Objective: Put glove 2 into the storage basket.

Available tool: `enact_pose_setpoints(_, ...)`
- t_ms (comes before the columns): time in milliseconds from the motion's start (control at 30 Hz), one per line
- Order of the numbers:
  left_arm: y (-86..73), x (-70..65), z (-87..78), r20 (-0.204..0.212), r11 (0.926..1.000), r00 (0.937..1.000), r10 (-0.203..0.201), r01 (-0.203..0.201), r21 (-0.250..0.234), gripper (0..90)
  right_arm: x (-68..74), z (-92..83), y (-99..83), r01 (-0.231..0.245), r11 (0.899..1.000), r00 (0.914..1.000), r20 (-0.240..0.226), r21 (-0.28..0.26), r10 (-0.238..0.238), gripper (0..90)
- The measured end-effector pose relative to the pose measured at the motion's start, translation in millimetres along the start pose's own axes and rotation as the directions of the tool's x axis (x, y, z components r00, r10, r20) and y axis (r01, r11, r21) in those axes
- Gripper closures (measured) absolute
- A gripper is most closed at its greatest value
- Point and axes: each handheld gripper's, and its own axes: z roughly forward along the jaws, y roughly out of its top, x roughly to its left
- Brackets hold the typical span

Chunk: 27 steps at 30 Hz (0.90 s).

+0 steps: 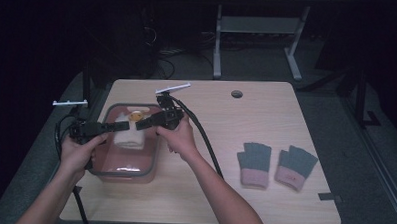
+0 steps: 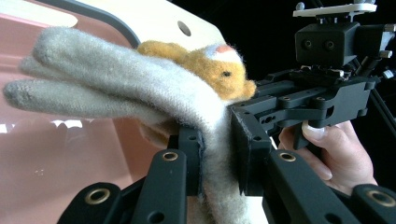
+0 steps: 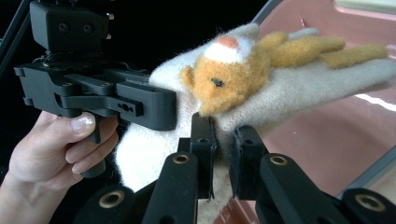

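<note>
Here, both grippers grasp one white knitted glove with an orange animal figure sewn on it, and they hold it above the pink bin at the left side of the table.

The left gripper is clenched on the glove's cuff end: in the left gripper view the white fabric is squeezed between its two black jaws and hangs down past them. From that grip the glove's long axis runs away from the jaws, up and to the left in that view, with the finger ends pointing out over the pink bin wall. The animal figure sits on the glove's upper side, just above the jaws.

The right gripper comes in from the opposite side and is also clamped on the fabric close beside the left one. In the right gripper view the glove stretches from its jaws up and to the right, fingers away, and the figure's face lies just above the jaw tips.

Well apart to the right of both grippers, a pair of grey gloves with pink cuffs lies flat on the table.
</note>
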Motion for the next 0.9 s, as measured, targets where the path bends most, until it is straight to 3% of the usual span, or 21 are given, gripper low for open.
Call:
enact_pose_setpoints(633,-6.9,19.8,9.9,-0.061,0.9968,0.9966,-0.056,0.059,0.054,75.2,-20.6,20.6,-4.3,-0.019,0.998,0.9998,0.008,0.052,0.019,81.5)
enact_pose_setpoints(900,-12.5,25.4,18.4,-0.124,0.9923,0.9901,-0.065,0.077,0.096,75.3,-34.1,32.3,-12.7,-0.054,0.995,0.9985,0.011,0.08,0.053,81.6)
